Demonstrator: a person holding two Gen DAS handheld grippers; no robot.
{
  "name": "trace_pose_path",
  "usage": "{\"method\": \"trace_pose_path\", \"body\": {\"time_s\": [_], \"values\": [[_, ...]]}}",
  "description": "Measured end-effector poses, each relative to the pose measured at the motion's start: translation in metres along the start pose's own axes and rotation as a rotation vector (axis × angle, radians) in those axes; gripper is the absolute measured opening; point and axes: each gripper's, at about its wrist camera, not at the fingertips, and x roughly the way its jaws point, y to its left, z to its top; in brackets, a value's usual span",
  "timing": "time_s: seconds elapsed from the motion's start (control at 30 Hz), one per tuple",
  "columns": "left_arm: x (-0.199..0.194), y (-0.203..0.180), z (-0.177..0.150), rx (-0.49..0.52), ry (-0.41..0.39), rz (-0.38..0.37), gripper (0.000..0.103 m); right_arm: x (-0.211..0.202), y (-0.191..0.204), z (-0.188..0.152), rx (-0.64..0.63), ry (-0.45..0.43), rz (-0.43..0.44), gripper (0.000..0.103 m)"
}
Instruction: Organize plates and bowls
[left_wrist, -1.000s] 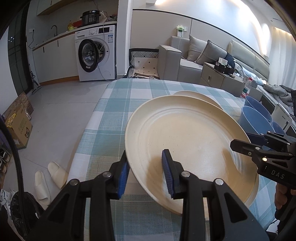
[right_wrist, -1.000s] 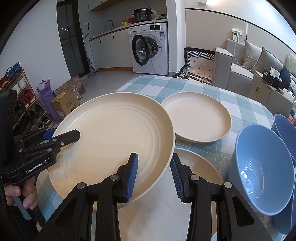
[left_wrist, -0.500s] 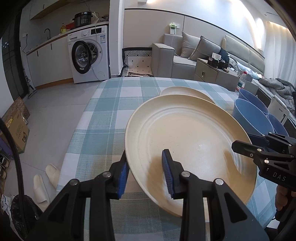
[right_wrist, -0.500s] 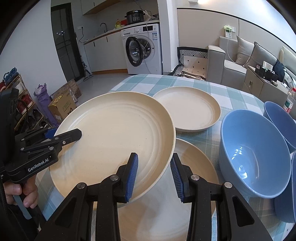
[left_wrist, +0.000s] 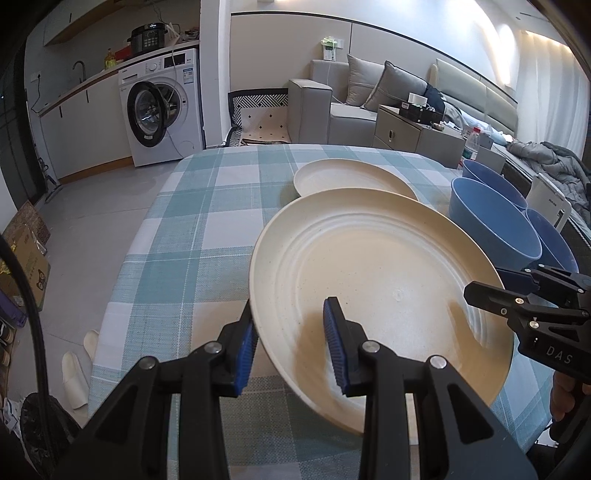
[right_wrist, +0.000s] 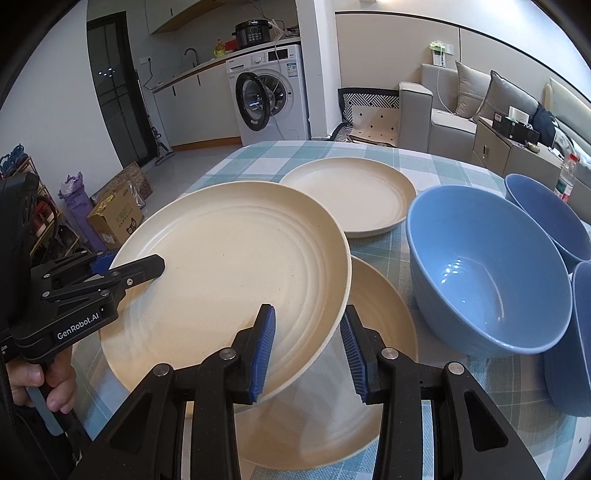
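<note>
Above the checked tablecloth (left_wrist: 192, 236), holding up a big cream plate (left_wrist: 369, 280), tilted, with both grippers; left gripper (left_wrist: 291, 343) biting the plate's near rim, one blue pad under the edge and one pad on top; right gripper (right_wrist: 308, 347) sitting around the other side of the same rim, one pad pressing on the plate's top, the other pad out past the edge, so not able to tell if really pinching; lying right under the lifted plate, a second cream plate (right_wrist: 376, 332), partly hiding; resting flat farther back on the cloth, a third cream plate (right_wrist: 354, 195); standing just beside the plates on the right, a big blue bowl (right_wrist: 484, 280); sitting close behind and beside it, two more blue bowls (right_wrist: 546, 218); standing far back by the wall, a white washing machine (left_wrist: 162, 107).
</note>
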Motion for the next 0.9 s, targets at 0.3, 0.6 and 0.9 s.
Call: {"method": "trace_pose_path", "body": {"time_s": [0.3, 0.6, 0.9], "values": [[0.005, -0.009, -0.002, 0.019, 0.006, -0.014, 0.033, -0.003, -0.003, -0.009, -0.008, -0.001, -0.04, 0.038], [0.011, -0.021, -0.006, 0.043, 0.016, -0.026, 0.033, -0.004, -0.011, -0.02, 0.001, 0.012, -0.066, 0.038], [0.018, -0.03, -0.011, 0.058, 0.036, -0.036, 0.034, -0.004, -0.014, -0.027, 0.007, 0.022, -0.088, 0.038]]}}
